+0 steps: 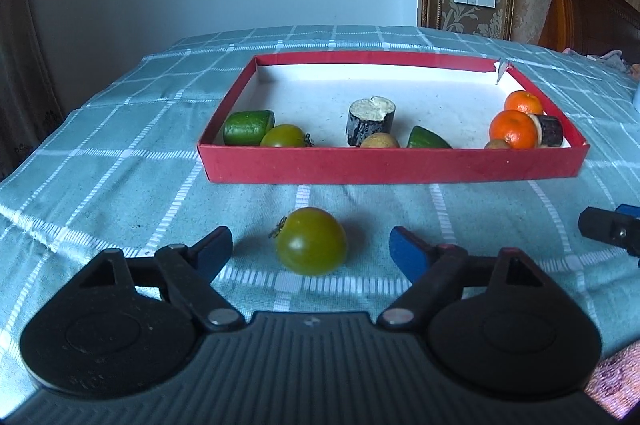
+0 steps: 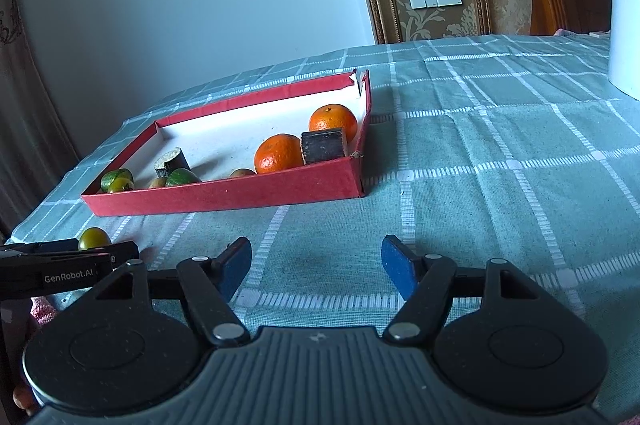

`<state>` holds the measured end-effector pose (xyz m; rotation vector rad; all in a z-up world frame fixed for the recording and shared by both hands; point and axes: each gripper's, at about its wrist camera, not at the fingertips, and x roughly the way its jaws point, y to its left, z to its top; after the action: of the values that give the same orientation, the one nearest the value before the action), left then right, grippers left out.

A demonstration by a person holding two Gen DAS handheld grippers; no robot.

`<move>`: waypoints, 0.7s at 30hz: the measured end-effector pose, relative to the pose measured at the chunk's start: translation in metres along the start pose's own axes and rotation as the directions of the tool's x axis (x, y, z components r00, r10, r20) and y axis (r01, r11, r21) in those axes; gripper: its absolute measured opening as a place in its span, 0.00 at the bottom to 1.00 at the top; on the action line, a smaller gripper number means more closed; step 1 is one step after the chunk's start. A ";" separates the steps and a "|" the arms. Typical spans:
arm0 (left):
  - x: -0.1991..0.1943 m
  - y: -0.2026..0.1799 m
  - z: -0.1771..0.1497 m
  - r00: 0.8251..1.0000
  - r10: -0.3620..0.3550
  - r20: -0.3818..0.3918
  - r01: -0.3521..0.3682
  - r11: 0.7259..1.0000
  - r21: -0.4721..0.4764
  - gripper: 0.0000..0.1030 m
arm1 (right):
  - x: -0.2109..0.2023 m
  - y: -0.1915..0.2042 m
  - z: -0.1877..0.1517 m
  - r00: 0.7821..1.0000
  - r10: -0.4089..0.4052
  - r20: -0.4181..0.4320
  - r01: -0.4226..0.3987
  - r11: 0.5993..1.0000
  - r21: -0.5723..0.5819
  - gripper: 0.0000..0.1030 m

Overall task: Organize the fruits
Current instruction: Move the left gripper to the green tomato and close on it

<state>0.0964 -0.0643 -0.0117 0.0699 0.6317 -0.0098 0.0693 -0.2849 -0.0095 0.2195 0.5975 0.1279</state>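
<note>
A green tomato (image 1: 311,241) lies on the checked cloth in front of the red tray (image 1: 392,165). My left gripper (image 1: 311,252) is open, with the tomato between its blue fingertips, apart from both. The tray holds two oranges (image 1: 514,129), another green tomato (image 1: 283,136), cucumber pieces (image 1: 248,127), dark cut pieces (image 1: 370,121) and small brownish fruits (image 1: 379,141). My right gripper (image 2: 316,263) is open and empty over bare cloth, right of the tray's near corner (image 2: 358,181). The right wrist view also shows the loose tomato (image 2: 94,238) behind the left gripper (image 2: 60,261).
A white kettle (image 2: 624,13) stands on the table at the far right. The checked tablecloth (image 2: 500,165) covers the table; its left edge drops off near the curtain. A wooden headboard (image 1: 588,9) stands behind the table.
</note>
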 end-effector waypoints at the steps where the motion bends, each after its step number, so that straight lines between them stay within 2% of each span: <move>1: 0.000 0.000 0.000 1.000 -0.003 0.002 0.003 1.000 0.004 0.79 | 0.000 0.000 0.000 1.000 -0.002 -0.001 0.002 1.000 -0.003 0.69; 5: -0.004 -0.005 -0.001 1.000 -0.010 0.017 0.009 1.000 0.027 0.72 | 0.001 0.005 0.000 1.000 -0.019 -0.007 0.019 0.999 -0.026 0.69; 14: -0.004 -0.005 -0.001 1.000 -0.019 0.019 0.018 0.999 0.027 0.70 | 0.008 0.024 -0.001 0.993 -0.109 -0.033 0.103 0.984 -0.144 0.70; 18: -0.006 -0.007 -0.002 0.999 -0.034 0.028 0.033 0.999 0.043 0.62 | 0.010 0.027 -0.002 0.991 -0.128 -0.038 0.120 0.978 -0.171 0.70; 21: -0.006 -0.008 -0.002 0.999 -0.040 0.031 0.038 0.998 0.046 0.59 | 0.009 0.028 -0.003 0.991 -0.130 -0.039 0.121 0.977 -0.176 0.71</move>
<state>0.0896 -0.0720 -0.0104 0.1008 0.6014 -0.0630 0.0739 -0.2557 -0.0100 0.0099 0.6452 0.0625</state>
